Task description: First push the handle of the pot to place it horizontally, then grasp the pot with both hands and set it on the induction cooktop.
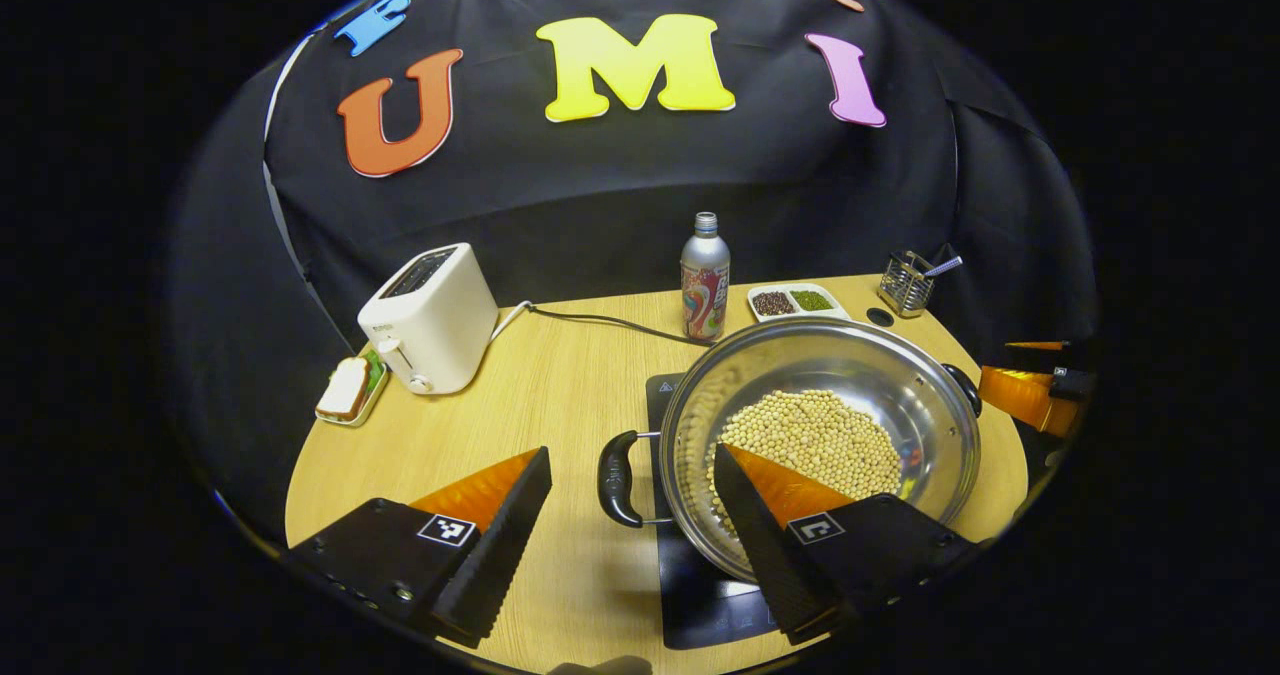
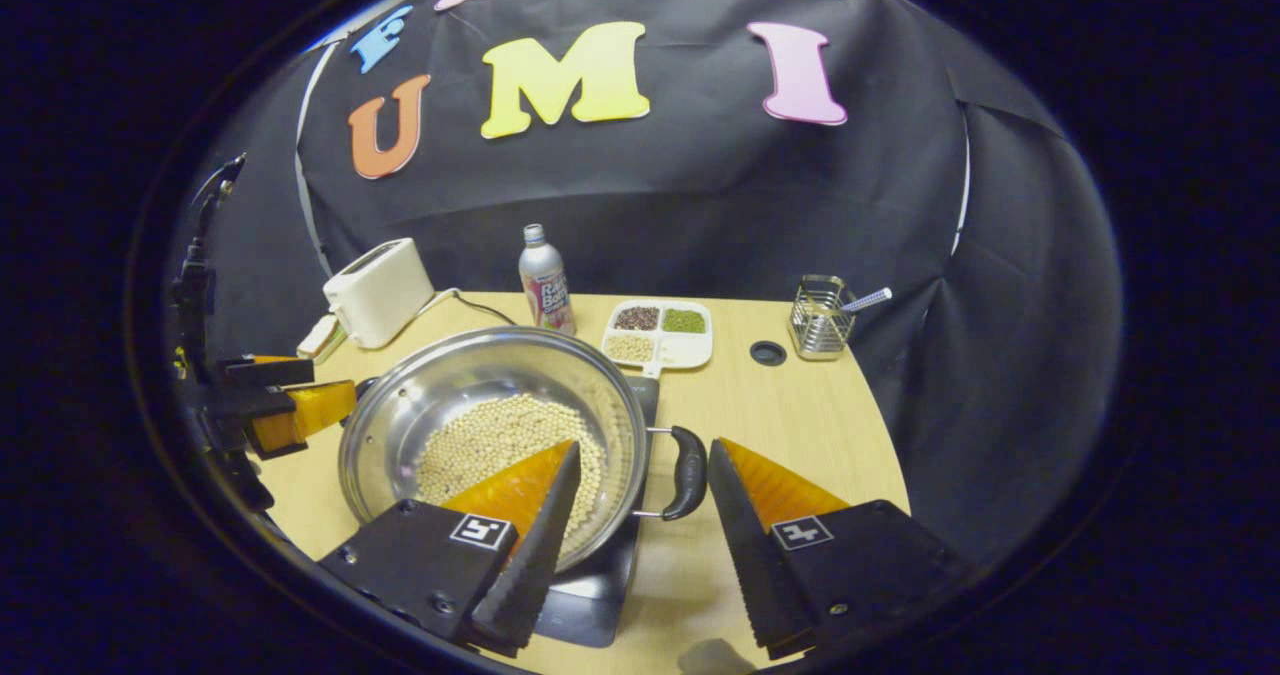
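The pot [image 1: 820, 435] of beans sat on the cooktop [image 1: 700, 595], each handle between a wide-open left claw [image 1: 630, 545] and right claw [image 2: 640, 545].

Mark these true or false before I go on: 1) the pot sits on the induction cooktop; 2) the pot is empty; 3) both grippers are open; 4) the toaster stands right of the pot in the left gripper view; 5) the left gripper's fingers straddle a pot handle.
1) True: the pot rests over the induction cooktop.
2) False: pale beans cover its bottom.
3) True: the left gripper and the right gripper both stand open.
4) False: the toaster stands to the left of the pot.
5) True: the black handle lies between its fingers, untouched as far as I can tell.
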